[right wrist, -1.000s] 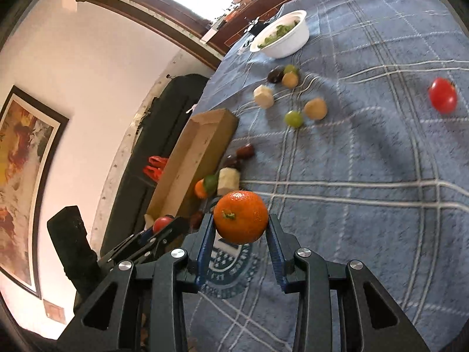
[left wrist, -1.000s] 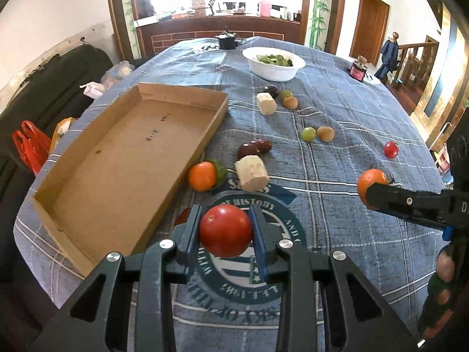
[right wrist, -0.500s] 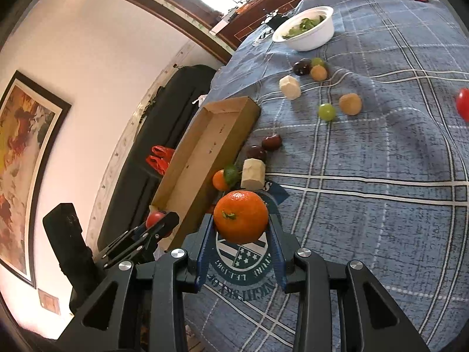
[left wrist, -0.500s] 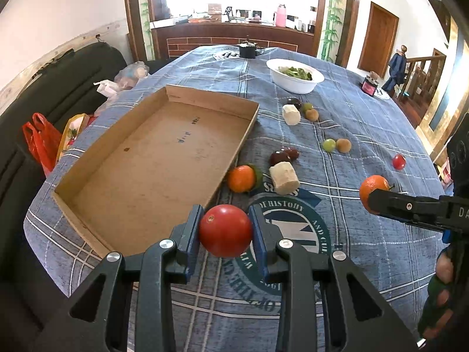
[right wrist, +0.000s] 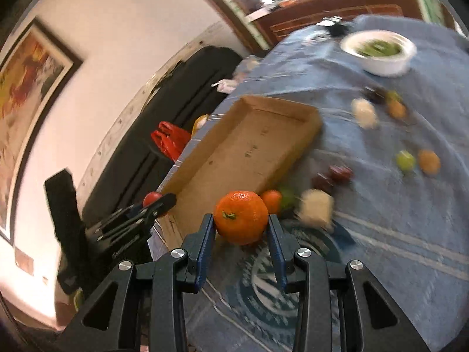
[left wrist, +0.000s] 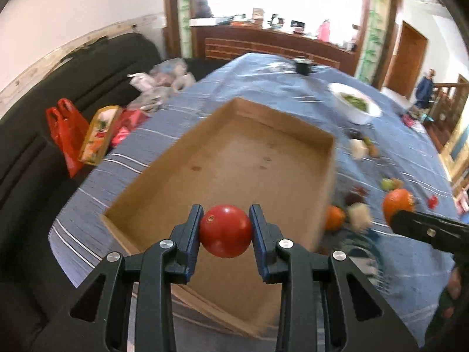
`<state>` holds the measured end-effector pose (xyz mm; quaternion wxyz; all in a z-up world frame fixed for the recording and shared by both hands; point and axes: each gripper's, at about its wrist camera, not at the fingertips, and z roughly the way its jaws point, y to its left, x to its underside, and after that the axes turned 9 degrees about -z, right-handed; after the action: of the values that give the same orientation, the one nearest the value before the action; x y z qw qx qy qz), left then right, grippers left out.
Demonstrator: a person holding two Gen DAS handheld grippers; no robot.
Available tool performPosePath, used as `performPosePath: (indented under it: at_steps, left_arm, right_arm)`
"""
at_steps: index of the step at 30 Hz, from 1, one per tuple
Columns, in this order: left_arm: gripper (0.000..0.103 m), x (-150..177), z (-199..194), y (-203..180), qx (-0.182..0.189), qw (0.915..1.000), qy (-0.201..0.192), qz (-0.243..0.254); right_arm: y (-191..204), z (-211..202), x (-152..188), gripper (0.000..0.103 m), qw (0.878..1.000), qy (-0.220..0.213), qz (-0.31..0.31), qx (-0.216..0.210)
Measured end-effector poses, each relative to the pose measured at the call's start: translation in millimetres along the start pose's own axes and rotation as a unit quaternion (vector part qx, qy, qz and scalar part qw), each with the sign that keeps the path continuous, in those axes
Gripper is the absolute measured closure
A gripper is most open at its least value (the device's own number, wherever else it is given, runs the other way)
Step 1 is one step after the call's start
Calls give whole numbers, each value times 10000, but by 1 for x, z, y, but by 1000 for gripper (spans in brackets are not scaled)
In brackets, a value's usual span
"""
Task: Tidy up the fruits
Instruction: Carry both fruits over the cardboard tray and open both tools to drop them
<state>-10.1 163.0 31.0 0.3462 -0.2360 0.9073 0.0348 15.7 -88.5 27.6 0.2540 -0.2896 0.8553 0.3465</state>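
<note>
My left gripper (left wrist: 225, 228) is shut on a red tomato (left wrist: 225, 230) and hangs over the near end of the empty cardboard tray (left wrist: 234, 158). My right gripper (right wrist: 240, 226) is shut on an orange (right wrist: 241, 216), just off the tray's (right wrist: 249, 152) near right corner, above the blue cloth. In the left wrist view the orange (left wrist: 397, 202) and the right gripper's dark arm show at the right edge. In the right wrist view the tomato (right wrist: 152, 198) in the left gripper shows at the left. Loose fruits lie right of the tray, among them a small orange (right wrist: 272, 201) and pale chunks (right wrist: 318, 209).
A white bowl (right wrist: 381, 51) of greens stands far back on the blue checked tablecloth (right wrist: 395, 234). More small fruits (right wrist: 417, 160) are scattered on the right. A dark sofa (left wrist: 44, 123) with red bags (left wrist: 66, 123) lies left of the table. A person (left wrist: 426, 88) stands far off by the stairs.
Both grippers have swung left with their fruits. The tomato now hangs over the tray instead of the cloth's emblem, and the orange has come close to the tray's corner. The view is blurred by motion.
</note>
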Motion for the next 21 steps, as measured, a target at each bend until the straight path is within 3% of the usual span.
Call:
performPosePath:
  at_steps: [5, 11, 16, 21]
  left_arm:
    - [73, -11, 43, 36, -385, 9987, 290, -181]
    - [74, 3, 69, 59, -579, 9958, 670, -234]
    - [73, 15, 61, 72, -964, 9930, 654, -170]
    - [73, 19, 50, 76, -997, 9926, 640, -262]
  right_arm:
    - [30, 58, -34, 67, 9980, 296, -529, 179]
    - [52, 126, -50, 68, 9894, 788, -1112, 492]
    - [68, 163, -50, 68, 9794, 1063, -1601, 623]
    - [84, 186, -41, 67, 9689, 1258, -2044, 600]
